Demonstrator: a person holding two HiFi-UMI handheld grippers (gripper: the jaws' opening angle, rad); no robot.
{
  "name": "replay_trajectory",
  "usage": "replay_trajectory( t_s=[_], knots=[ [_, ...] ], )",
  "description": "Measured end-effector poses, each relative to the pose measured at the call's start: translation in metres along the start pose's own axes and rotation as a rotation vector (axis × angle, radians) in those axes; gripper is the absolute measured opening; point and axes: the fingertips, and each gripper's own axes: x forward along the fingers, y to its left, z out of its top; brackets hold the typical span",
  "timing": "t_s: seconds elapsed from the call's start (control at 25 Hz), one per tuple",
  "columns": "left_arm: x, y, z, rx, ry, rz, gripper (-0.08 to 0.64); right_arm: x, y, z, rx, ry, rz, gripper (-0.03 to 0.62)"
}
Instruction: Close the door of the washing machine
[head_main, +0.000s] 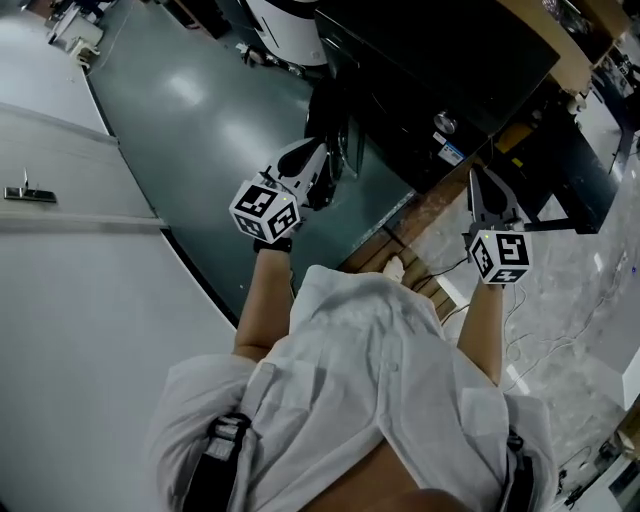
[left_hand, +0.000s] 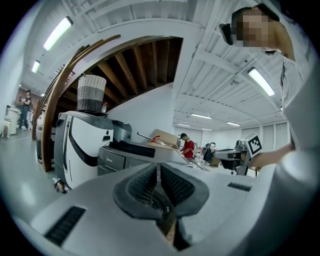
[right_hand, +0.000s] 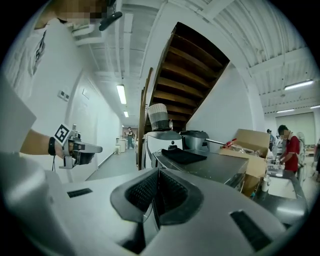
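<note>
Jaws of the left gripper are pressed together, with nothing between them. Ahead stands a white machine with a woven basket on top, and just right of it the grey washing machine, untouched; its door I cannot make out. Jaws of the right gripper are also pressed together and empty.

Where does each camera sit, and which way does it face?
Head view: on the person's head, facing steeply down at grey-green floor; shows white shirt, left hand-held gripper, right hand-held gripper.
Left gripper view: on that hand-held gripper, facing along its shut jaws toward a grey-and-white woven basket; shows the shirt.
Right gripper view: on that hand-held gripper, facing along its shut jaws toward a grey box-shaped metal machine; shows the shirt.
Shared: both gripper views show the basket.
</note>
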Motion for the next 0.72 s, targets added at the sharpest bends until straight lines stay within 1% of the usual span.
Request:
replay_trajectory(
  t_s=[0.16, 0.36, 0.52, 0.72],
  knots=[
    [0.015, -0.01, -0.001, 0.0, 0.016, 0.042, 0.02, 0.014, -0.021, 0.001, -0.005, 0.001, 0.061, 0.028],
    [0.018, -0.011, 0.005, 0.01, 0.022, 0.101, 0.02, 0.027, -0.029, 0.0, -0.006, 0.002, 0.128, 0.028],
    [0.012, -0.011, 0.007, 0.016, 0.039, 0.134, 0.02, 0.04, -0.027, -0.003, 0.013, 0.003, 0.175, 0.028],
    [-0.004, 0.003, 0.014, 0.039, 0.044, 0.168, 0.02, 0.058, -0.008, 0.0, 0.009, 0.001, 0.235, 0.028]
  ],
)
